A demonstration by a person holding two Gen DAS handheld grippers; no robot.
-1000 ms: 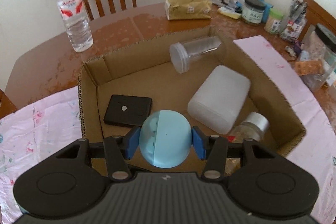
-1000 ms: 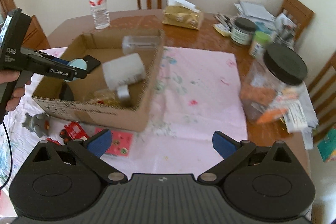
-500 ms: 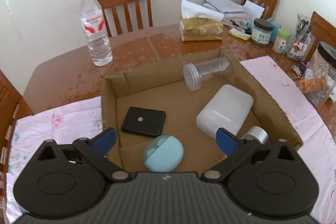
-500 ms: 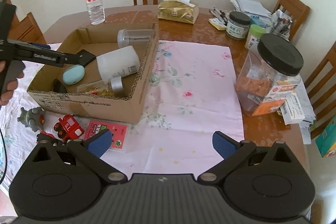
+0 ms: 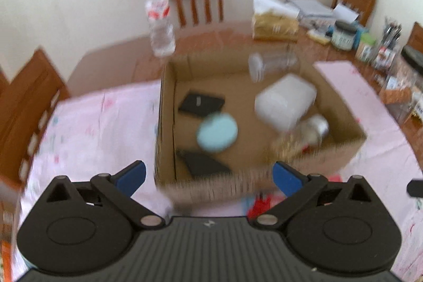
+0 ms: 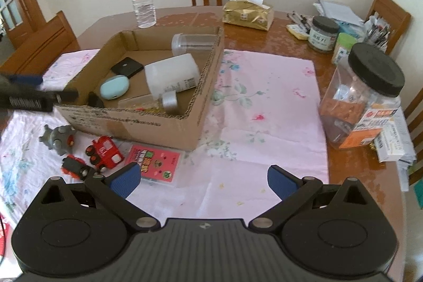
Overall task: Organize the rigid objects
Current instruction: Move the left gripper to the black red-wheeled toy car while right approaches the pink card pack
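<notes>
A cardboard box (image 5: 343, 149) (image 6: 158, 123) sits on the pink cloth. In it lie a light blue case (image 5: 216, 132) (image 6: 114, 87), a black square pad (image 5: 201, 103), a white container (image 5: 285, 101), a clear jar (image 5: 272, 64) and a silver-capped bottle (image 6: 169, 99). My left gripper (image 5: 208, 175) is open and empty, hanging over the box's near wall; the view is blurred. It also shows at the left edge as my left gripper (image 6: 39, 94). My right gripper (image 6: 203, 177) stands open and empty over the cloth. In front of the box lie a grey toy (image 6: 58, 138), a red train (image 6: 105, 151), a black toy (image 6: 75, 167) and a pink card pack (image 6: 156, 163).
A water bottle (image 6: 142, 1) and a gold tissue pack (image 6: 247, 13) stand behind the box. A large black-lidded jar (image 6: 362, 99), small jars and papers crowd the right side. Wooden chairs ring the table. Bare pink cloth (image 6: 264, 102) lies right of the box.
My left gripper opened and let the light blue case drop into the box, then pulled back toward the box's near wall. The right gripper stayed open and nearly still.
</notes>
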